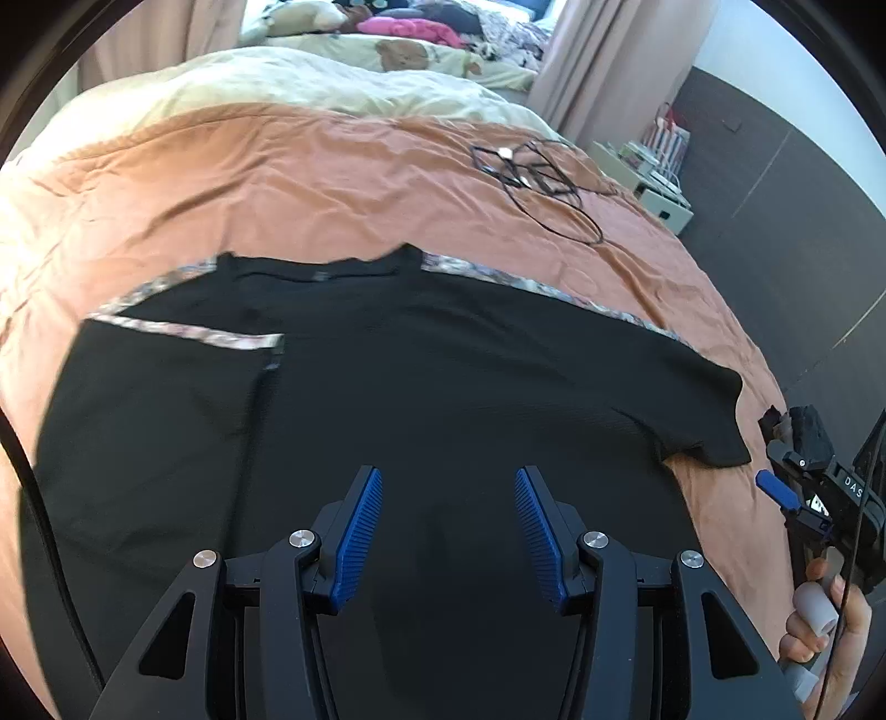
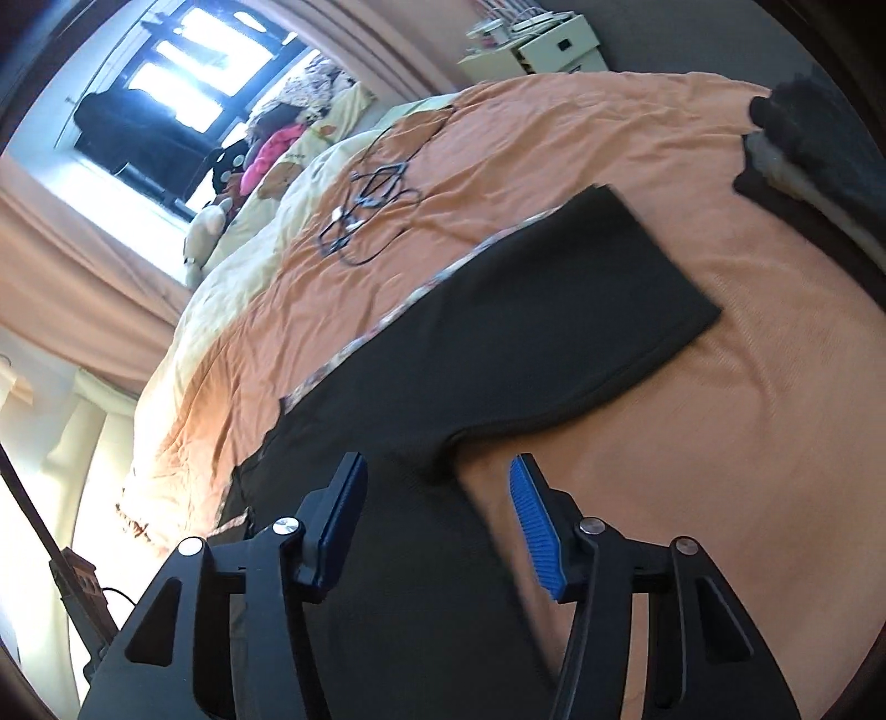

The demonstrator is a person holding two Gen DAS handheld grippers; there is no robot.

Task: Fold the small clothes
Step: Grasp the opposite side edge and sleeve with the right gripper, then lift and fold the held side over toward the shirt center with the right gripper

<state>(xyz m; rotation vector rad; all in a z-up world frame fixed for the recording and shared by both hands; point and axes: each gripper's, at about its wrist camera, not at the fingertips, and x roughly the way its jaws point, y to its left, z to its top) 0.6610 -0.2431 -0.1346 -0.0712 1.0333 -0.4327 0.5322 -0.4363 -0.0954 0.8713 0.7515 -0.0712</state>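
A black T-shirt [image 1: 443, 360] with patterned shoulder trim lies flat on the orange bedspread [image 1: 332, 177]. In the left wrist view its left sleeve [image 1: 166, 399] is folded in over the body, and the other sleeve [image 1: 698, 410] is spread out to the right. My left gripper [image 1: 448, 473] hovers open over the shirt's middle with nothing between its pads. My right gripper [image 2: 437, 465] is open above the shirt's [image 2: 498, 332] side edge, just below the spread sleeve [image 2: 598, 277]. It also shows at the right edge of the left wrist view as the right gripper [image 1: 783, 459], held by a hand [image 1: 825, 620].
A tangle of black cables [image 1: 537, 177] [image 2: 365, 199] lies on the bedspread beyond the shirt. A cream duvet [image 1: 332, 83] and a pile of clothes [image 1: 410, 27] sit farther back. Dark clothes [image 2: 803, 144] lie at the bed's corner. A pale cabinet [image 1: 659, 183] stands beside the bed.
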